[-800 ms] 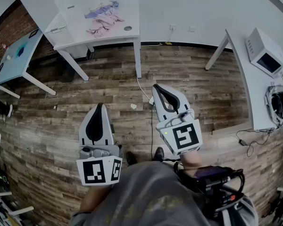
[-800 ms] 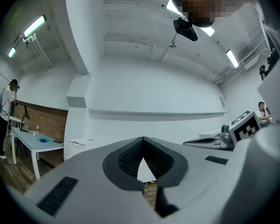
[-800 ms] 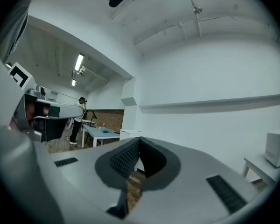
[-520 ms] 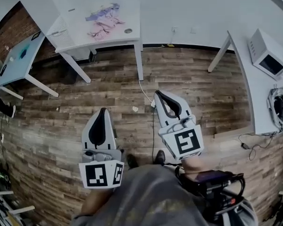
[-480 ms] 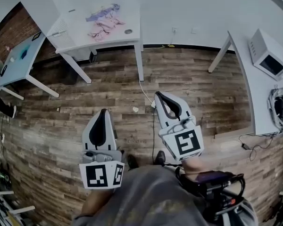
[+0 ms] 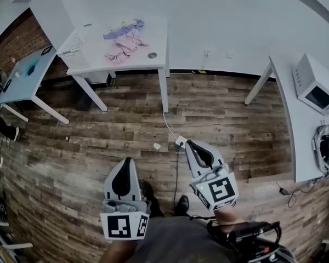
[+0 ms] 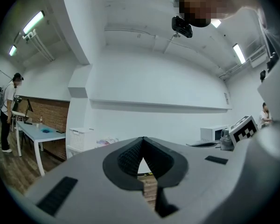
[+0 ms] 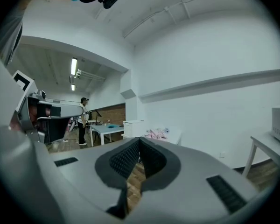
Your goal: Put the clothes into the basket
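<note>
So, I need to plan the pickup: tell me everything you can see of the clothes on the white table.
The clothes are a small loose heap of thin, crumpled fabric: a lilac piece toward the wall, pale pink pieces in front of it. They lie spread on the white table, near its middle, outside the white perforated basket at the table's left end in the head view. Only the tabletop touches them; the number of garments is too small to tell.

light: bright, even, ceiling tubes (image 7: 33,23) | edges: fisheye-bent, dark corners | focus: sharp
</note>
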`<state>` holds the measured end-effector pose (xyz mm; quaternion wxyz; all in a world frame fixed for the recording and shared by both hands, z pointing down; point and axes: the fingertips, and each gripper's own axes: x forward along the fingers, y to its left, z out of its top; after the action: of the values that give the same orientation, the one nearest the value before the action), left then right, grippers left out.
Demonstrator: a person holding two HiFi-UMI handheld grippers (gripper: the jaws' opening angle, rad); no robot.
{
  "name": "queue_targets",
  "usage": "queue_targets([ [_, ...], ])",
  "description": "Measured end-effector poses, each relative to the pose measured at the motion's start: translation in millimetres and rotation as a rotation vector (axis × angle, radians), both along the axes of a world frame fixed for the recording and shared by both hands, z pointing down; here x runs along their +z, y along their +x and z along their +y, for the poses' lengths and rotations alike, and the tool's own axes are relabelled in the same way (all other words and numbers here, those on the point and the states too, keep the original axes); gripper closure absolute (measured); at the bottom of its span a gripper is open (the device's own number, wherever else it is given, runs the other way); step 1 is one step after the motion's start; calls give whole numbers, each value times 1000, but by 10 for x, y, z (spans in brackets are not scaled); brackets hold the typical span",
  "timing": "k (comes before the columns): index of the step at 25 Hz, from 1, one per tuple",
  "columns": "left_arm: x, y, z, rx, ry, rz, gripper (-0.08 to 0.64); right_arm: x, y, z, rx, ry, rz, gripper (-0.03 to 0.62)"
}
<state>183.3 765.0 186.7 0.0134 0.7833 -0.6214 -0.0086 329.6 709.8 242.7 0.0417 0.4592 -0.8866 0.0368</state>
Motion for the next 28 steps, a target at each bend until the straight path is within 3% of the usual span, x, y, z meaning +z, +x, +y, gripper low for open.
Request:
queue_targets([
  [9,180,-571,-695,21,-19,30,552,143,-489,-663,31,-32,5,584],
  [14,72,-924,-1127,63,14,33,552,-11,-996,-1129,33,5,2,584],
  [22,-190,-1672,-1542,59,78,22,552,-273,-1786,-1603,19,68,2,584],
  [28,-152,-2079,-1734,42,79,49,552,-371,-2007,-1910,46,95,23,584],
])
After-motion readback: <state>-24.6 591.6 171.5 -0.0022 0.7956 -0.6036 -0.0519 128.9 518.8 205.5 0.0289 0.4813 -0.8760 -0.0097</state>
